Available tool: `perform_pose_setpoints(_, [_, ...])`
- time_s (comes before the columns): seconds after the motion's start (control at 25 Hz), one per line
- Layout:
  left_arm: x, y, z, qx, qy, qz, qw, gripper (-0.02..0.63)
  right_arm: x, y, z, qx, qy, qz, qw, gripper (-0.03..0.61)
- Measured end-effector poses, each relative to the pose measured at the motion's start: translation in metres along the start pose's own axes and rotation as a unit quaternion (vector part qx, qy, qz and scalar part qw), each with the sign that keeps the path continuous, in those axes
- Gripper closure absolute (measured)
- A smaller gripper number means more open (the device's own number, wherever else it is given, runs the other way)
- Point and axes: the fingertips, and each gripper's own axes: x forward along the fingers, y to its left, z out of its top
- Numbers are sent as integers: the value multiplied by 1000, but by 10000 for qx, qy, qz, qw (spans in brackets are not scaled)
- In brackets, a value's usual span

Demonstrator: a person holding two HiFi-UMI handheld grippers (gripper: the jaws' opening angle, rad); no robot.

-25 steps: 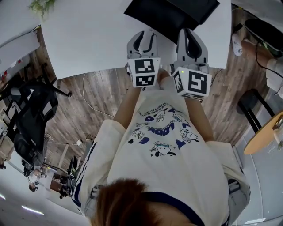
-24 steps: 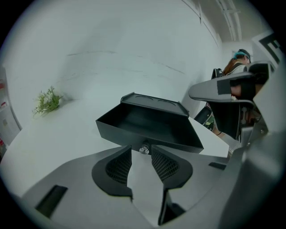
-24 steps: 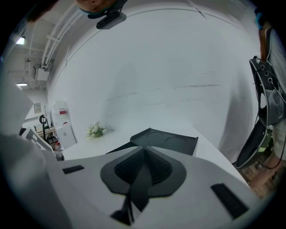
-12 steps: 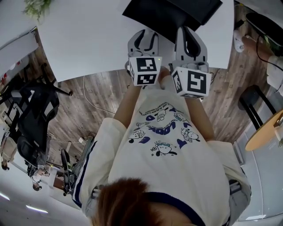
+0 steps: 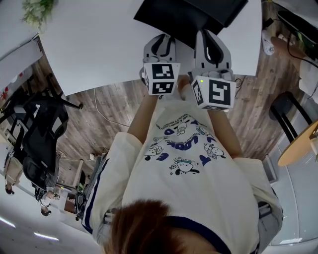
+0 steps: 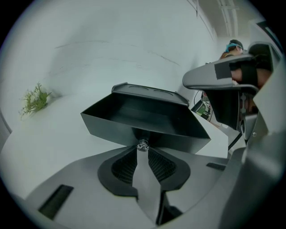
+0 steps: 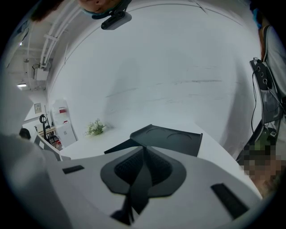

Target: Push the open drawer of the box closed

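Plant (image 6: 35, 99) sits at 9 o'clock on the white surface (image 5: 99, 44). We note the dark box (image 6: 149, 91) at the surface's 12 o'clock edge, its drawer (image 6: 134, 120) pulled open toward us. Left claw (image 6: 142, 150) points at the drawer front. Its jaws have just been closing, and the tips are now clenched on the small knob (image 6: 142, 144) at their 12 o'clock. Right claw (image 7: 144, 154) is just beside it at 3 o'clock, jaws pressed together with nothing between them. The box lies past its tips at 1 o'clock.

small plant (image 5: 36, 11) on white table (image 5: 99, 44); black chair (image 5: 42, 131) beside.
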Motion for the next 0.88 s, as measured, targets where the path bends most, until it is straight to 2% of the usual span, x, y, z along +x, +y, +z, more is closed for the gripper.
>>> perform_pose_setpoints(0.88, [2,0,7,7,-34,-176,9998,538,3,-14,9,139,-75,-276,9995,538])
